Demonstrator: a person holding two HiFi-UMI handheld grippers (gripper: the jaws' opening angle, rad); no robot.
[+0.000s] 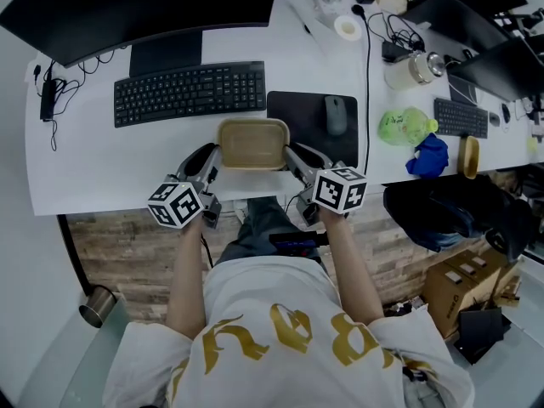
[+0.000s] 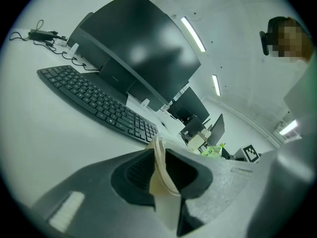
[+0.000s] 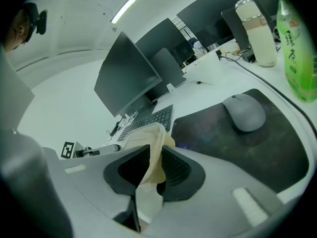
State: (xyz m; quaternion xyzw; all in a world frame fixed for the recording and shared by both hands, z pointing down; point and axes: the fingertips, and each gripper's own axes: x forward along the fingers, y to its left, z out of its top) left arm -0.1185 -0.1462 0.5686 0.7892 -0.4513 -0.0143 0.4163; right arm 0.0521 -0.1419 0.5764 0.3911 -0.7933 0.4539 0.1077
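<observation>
A beige rectangular container with a lid rests at the front of the white desk, between the keyboard and the desk edge. My left gripper is shut on its left rim, seen as a thin beige edge pinched between the black pads. My right gripper is shut on the container's right rim, also clamped between its pads. Both marker cubes hang just off the desk's front edge.
A black keyboard lies behind the container, with a monitor beyond it. A grey mouse sits on a black pad to the right. Further right are a cable, a green bottle, a blue cloth and a white jar.
</observation>
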